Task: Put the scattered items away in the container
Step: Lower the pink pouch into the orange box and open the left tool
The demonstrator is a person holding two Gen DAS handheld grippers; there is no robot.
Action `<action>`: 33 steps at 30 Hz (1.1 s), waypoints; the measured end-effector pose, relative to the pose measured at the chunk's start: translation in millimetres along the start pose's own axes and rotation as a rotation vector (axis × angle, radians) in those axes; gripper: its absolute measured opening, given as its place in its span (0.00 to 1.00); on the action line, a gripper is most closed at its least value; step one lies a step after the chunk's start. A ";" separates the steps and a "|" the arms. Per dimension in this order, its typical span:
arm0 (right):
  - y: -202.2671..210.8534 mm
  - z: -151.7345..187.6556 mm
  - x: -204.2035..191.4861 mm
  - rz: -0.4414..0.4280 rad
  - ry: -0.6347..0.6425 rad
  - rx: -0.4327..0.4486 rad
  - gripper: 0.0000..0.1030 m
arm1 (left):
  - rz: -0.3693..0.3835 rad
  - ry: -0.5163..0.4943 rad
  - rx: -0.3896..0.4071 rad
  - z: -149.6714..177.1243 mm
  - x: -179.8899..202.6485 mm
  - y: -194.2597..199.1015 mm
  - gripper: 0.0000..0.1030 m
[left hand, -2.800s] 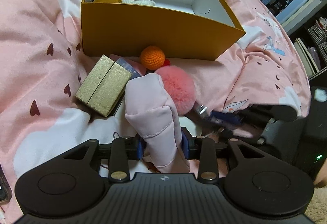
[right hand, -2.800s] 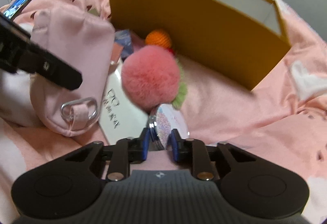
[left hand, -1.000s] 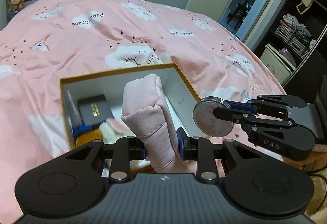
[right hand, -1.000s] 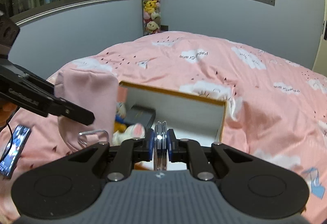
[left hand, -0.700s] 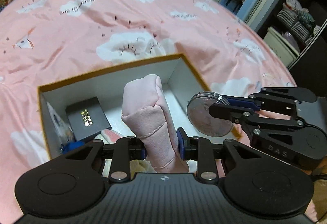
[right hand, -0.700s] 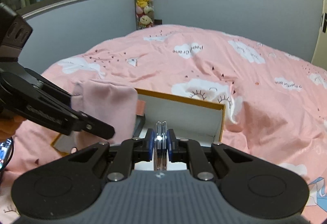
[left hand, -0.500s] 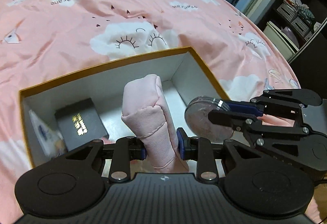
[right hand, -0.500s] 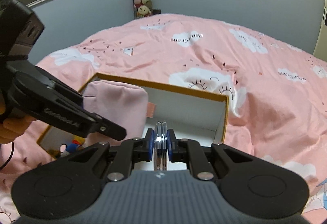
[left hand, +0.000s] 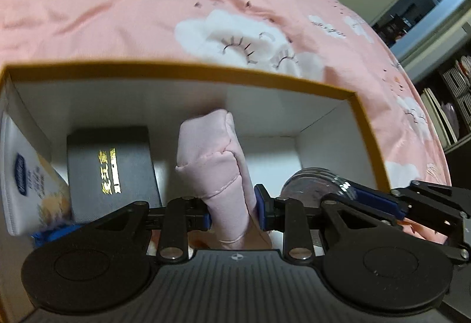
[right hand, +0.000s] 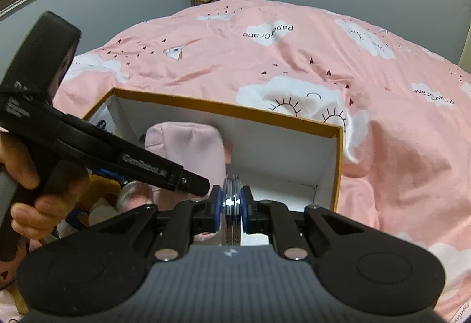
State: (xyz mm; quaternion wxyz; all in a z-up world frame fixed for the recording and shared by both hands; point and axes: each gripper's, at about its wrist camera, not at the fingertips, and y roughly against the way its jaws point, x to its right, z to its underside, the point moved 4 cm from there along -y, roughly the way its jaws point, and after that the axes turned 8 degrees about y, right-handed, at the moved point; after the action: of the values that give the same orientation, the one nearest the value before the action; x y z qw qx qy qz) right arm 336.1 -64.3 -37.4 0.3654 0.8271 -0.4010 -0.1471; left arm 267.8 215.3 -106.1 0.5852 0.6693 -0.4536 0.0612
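Note:
The container is a yellow box [left hand: 206,73] with white inner walls, also in the right wrist view [right hand: 265,114], lying on a pink bed. My left gripper [left hand: 232,212] is shut on a pink fabric pouch [left hand: 215,164] and holds it inside the box, over the middle; the pouch also shows in the right wrist view [right hand: 188,143]. My right gripper [right hand: 231,202] is shut on a round clear compact [right hand: 232,214], held edge-on over the box's right part; it also shows in the left wrist view [left hand: 312,184].
In the box lie a black case with gold print [left hand: 109,167], a white packet [left hand: 26,184] against the left wall, and a yellow and blue plush [right hand: 97,190]. The pink cloud-print duvet [right hand: 323,52] surrounds the box. Shelves [left hand: 453,93] stand at the right.
Both grippers have moved from the bed in front of the box up and over its rim, then lower into it, each keeping its item. The box now fills the left wrist view.

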 end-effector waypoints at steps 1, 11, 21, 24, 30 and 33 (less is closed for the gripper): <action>-2.0 0.5 0.6 0.000 -0.001 -0.005 0.14 | 0.010 0.014 -0.001 -0.4 -2.5 -1.6 0.32; 6.7 6.3 -3.5 -0.045 0.007 -0.045 0.14 | -0.032 0.045 -0.057 -5.8 -14.0 9.1 0.58; 3.9 14.3 -26.4 -0.188 0.011 -0.133 0.14 | -0.150 -0.104 0.058 -21.9 -11.1 54.5 0.56; -3.8 14.2 -35.5 -0.237 0.004 -0.165 0.14 | -0.144 -0.104 0.071 -30.1 -12.5 56.4 0.55; -27.8 17.1 -43.6 -0.247 0.002 -0.231 0.14 | -0.134 -0.113 0.049 -33.4 -13.4 38.3 0.36; -31.4 19.4 -39.7 -0.216 -0.015 -0.239 0.14 | -0.131 -0.121 0.032 -28.2 -15.8 34.0 0.29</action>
State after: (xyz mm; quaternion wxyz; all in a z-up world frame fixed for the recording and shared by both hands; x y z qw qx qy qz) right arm 318.0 -30.3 -75.4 0.4401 0.8149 -0.2922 -0.2385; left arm 248.2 250.6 -82.3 0.5487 0.7094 -0.4422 -0.0104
